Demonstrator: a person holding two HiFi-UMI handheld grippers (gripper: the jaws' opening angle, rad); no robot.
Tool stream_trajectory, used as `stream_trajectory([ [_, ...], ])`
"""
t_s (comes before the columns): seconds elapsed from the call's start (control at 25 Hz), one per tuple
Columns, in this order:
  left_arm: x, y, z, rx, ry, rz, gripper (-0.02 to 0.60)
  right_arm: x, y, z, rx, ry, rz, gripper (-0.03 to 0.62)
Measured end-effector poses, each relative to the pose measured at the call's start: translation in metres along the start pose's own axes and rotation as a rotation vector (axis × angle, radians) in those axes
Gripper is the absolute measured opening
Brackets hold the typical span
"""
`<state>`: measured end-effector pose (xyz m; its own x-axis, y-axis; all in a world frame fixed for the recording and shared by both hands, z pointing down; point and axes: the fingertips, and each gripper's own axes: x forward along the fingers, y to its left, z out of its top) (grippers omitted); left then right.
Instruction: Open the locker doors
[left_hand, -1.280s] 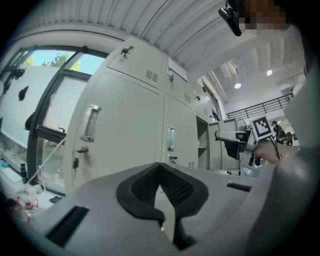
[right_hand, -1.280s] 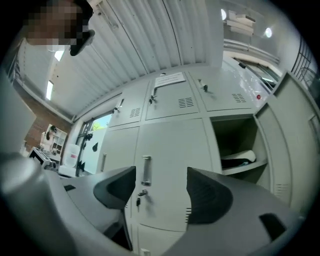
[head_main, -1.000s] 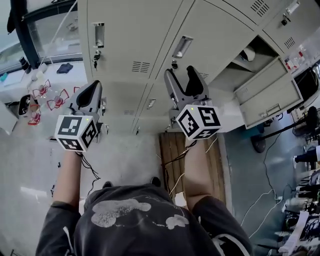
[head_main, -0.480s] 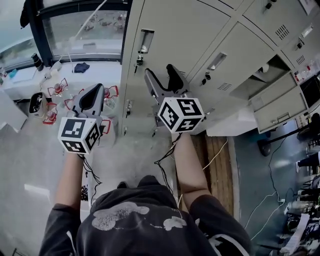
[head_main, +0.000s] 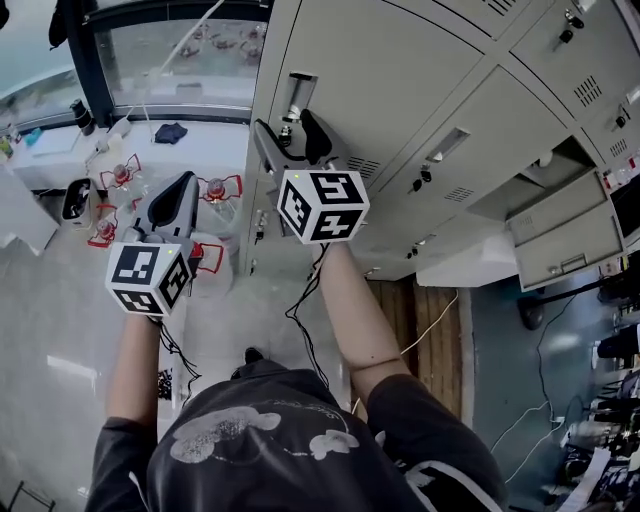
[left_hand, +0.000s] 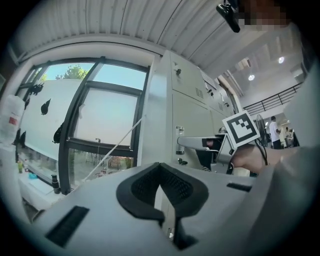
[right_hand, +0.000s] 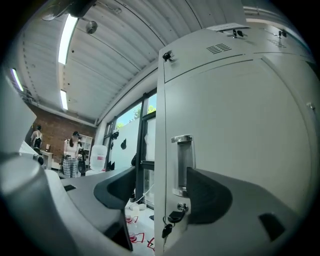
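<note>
A bank of grey lockers fills the top of the head view. My right gripper is open just in front of the leftmost door's recessed handle. In the right gripper view the jaws stand either side of that door's left edge, with the handle and a key hanging in the lock between them; nothing is gripped. My left gripper is shut and empty, held lower left, away from the lockers. From the left gripper view the locker side and the right gripper's marker cube show.
One locker at the right stands open with its door swung out. A window and a white counter with red-framed items lie to the left. Wooden boards and cables are on the floor. Two people stand far off.
My right gripper has moved left along the lockers to the leftmost door's handle, still open. The left gripper has stayed low at the left, shut.
</note>
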<state>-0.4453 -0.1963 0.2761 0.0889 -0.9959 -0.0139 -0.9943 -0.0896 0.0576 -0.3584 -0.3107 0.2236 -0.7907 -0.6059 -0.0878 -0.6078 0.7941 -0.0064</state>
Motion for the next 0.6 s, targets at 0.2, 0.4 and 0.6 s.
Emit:
stream_trajectory([
  [0.2,0.007,0.003,0.002,0.010,0.004,0.020,0.008,0.019,0.001,-0.001,0.007,0.000,0.039,0.305],
  [0.4,0.010,0.008,0.002,0.016,0.007,0.042,0.008,0.031,0.002,0.000,0.010,-0.004,0.030,0.305],
  [0.6,0.010,0.013,0.001,0.018,0.006,0.069,0.008,0.034,-0.001,0.000,0.013,-0.011,-0.009,0.304],
])
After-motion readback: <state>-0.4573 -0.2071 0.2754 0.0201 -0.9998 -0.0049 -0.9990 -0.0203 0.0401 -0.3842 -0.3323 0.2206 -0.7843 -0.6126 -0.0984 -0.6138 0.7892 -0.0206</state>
